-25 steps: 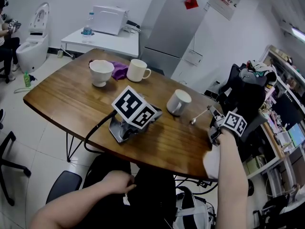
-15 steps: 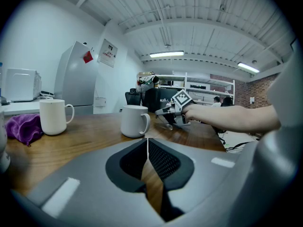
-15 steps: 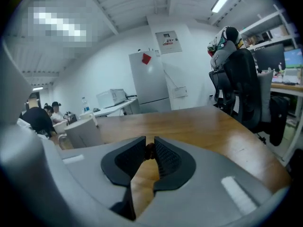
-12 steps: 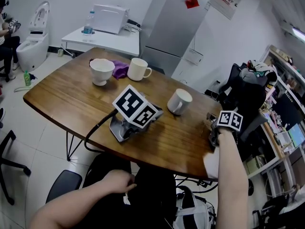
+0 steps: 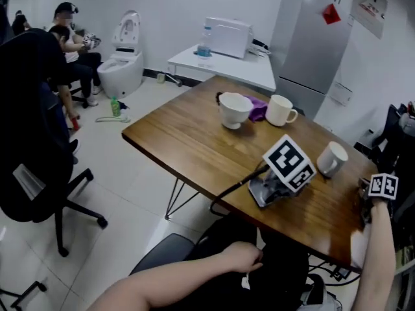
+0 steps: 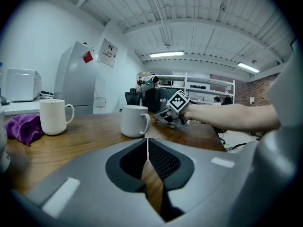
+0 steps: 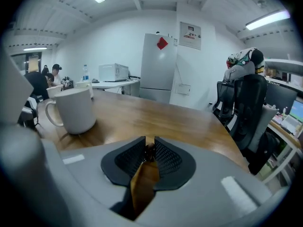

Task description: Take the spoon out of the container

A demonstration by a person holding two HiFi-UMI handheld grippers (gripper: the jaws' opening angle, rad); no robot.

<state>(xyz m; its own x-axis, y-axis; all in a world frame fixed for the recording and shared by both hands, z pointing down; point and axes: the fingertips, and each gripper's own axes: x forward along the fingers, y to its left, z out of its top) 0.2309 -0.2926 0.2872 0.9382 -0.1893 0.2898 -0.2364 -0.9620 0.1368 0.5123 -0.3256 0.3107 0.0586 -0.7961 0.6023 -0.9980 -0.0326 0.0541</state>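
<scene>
Right gripper (image 7: pixel 150 142) is clamped on likely spoon (image 7: pixel 149 151); left gripper (image 6: pixel 147 145) is closed. Spoon should be laid flat on table (image 7: pixel 184 122) before release.

Your tabletop (image 5: pixel 194 141) is brown wood with visible grain under a glossy varnish, and it mirrors the mug (image 7: pixel 75 110) near your right gripper (image 7: pixel 149 145). That mug is smooth, white and lightly shiny, like glazed ceramic. Both gripper bodies look like matt grey plastic. The fingers (image 6: pixel 163 162) of your left gripper (image 6: pixel 147 143) carry black pads with a fine dotted texture. The purple cloth (image 6: pixel 21 126) is soft and crumpled. The fridge (image 5: pixel 311 44) looks like satin grey metal.
</scene>
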